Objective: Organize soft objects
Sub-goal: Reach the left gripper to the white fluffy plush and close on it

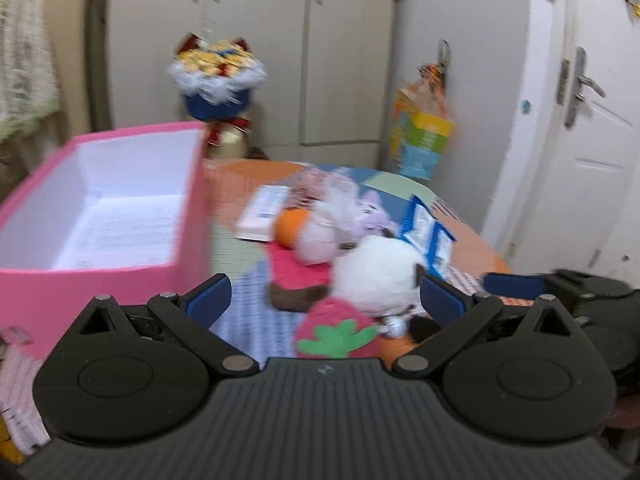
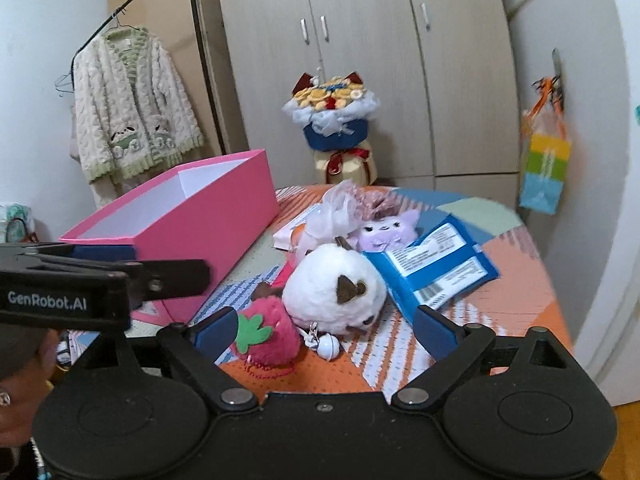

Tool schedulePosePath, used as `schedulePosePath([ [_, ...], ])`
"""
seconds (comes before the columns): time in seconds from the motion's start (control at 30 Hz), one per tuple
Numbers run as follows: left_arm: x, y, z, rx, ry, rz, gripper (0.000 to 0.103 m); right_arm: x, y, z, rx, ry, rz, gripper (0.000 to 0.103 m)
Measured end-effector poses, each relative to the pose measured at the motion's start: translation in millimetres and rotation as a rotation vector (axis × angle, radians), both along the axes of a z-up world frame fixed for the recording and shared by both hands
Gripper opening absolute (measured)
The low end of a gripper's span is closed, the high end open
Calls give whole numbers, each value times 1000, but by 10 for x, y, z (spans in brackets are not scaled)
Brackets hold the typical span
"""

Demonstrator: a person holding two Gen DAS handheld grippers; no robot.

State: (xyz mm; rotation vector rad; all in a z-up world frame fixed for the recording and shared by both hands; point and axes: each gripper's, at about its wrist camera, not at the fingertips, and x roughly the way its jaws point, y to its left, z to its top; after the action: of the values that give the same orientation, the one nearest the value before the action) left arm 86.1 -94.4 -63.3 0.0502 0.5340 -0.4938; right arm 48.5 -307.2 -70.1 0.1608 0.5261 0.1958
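Hovering tools: both point slightly downward over the toy pile, side by side
Left tool point(image 1: 325, 298): released, jaws spread wide with nothing pressed between them; the white plush point(image 1: 374, 276) and strawberry plush point(image 1: 336, 336) sit in the gap ahead of its blue pads, untouched as far as the blurred view shows
Right tool point(image 2: 326, 324): released, jaws wide; the strawberry plush point(image 2: 266, 330) lies just beside its left finger point(image 2: 214, 326), the white plush point(image 2: 334, 290) between the fingers and apart from them
Left tool in right view point(image 2: 104, 276): reaches in from the left edge, beside the pink box point(image 2: 208, 224)
Soft objects: white, strawberry and purple plush point(image 2: 386, 230) clustered on the patchwork worktop point(image 2: 500, 248), right of the open pink box point(image 1: 120, 276)
Blue packet point(image 2: 436, 268): touching the white plush's right side
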Motion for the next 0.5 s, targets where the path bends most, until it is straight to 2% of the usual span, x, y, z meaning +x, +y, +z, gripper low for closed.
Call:
schedulePosePath([
  [0.23, 415, -326, -152, 7, 70, -116, 96, 390, -29, -303, 38, 35, 65, 90],
  [0.33, 570, -393, -248, 5, 121, -160, 90, 498, -53, -396, 72, 50, 82, 86],
  [0.5, 761, -457, -381, -11, 202, -181, 85, 582, -77, -466, 103, 38, 100, 85],
])
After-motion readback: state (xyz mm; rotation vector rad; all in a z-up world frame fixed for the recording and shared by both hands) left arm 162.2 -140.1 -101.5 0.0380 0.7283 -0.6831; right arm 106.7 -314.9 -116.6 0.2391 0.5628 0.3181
